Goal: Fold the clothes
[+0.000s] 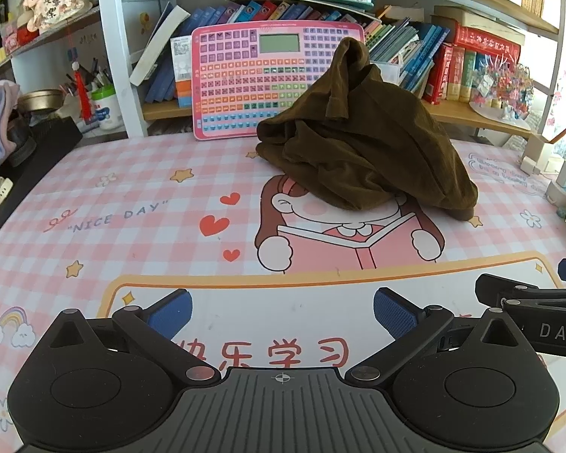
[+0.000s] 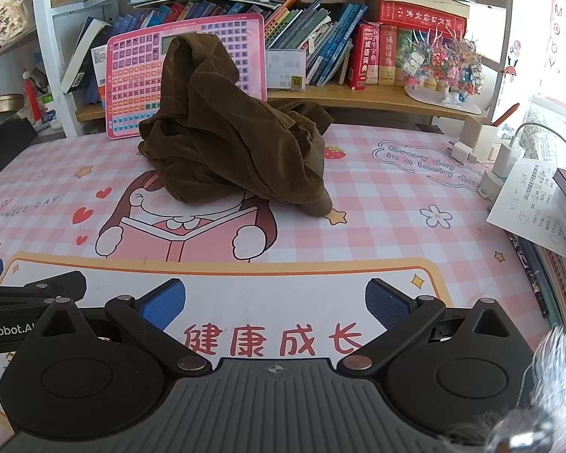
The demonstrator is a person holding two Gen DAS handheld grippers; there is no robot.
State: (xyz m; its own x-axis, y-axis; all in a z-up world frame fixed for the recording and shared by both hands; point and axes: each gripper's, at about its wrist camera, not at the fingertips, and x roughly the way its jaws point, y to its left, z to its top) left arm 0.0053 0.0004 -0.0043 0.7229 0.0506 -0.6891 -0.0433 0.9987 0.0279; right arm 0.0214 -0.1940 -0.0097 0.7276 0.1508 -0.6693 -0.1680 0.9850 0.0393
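A dark brown garment (image 1: 362,143) lies crumpled in a heap at the back of the desk, its top leaning on a pink keyboard toy; the right wrist view shows the same heap (image 2: 230,139) left of centre. My left gripper (image 1: 283,311) is open near the desk's front edge, well short of the cloth, nothing between its blue pads (image 1: 171,311). My right gripper (image 2: 275,304) is open too, equally far back and empty. Each gripper shows at the edge of the other's view: the right gripper (image 1: 539,302), the left gripper (image 2: 30,290).
A pink checked desk mat (image 1: 132,196) covers the desk. The pink keyboard toy (image 1: 245,75) stands against a shelf of books (image 2: 358,45). Chargers and a white box (image 2: 483,143) sit at the right, with papers and notebooks (image 2: 547,204). A black stand (image 1: 30,166) is at the left.
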